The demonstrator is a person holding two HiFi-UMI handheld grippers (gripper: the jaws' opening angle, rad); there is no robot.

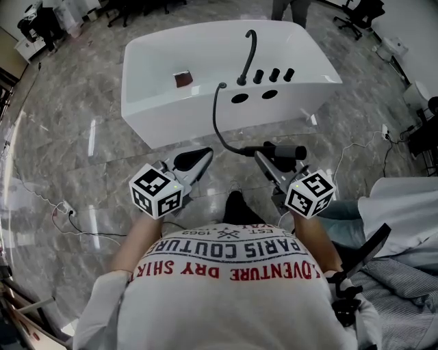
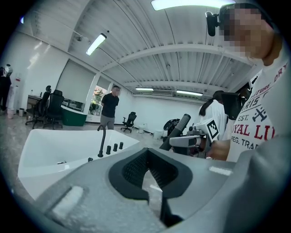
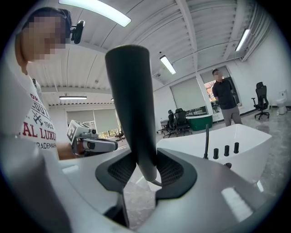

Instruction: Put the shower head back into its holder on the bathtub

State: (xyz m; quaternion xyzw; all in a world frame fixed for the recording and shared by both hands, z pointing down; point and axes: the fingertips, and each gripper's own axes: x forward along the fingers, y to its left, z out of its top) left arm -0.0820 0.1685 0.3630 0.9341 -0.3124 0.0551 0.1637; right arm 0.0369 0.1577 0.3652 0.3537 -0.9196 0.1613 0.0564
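The white bathtub stands ahead of me on the marble floor, with a black faucet, three black knobs and two dark oval openings on its deck. A black hose runs from the deck to the black shower head. My right gripper is shut on its handle, which stands up between the pads, well short of the tub. Beside it, my left gripper is shut with nothing in it.
A person stands beyond the tub, near office chairs. Cables trail over the floor at the left. Someone in pale clothes is close on my right, next to a black stand.
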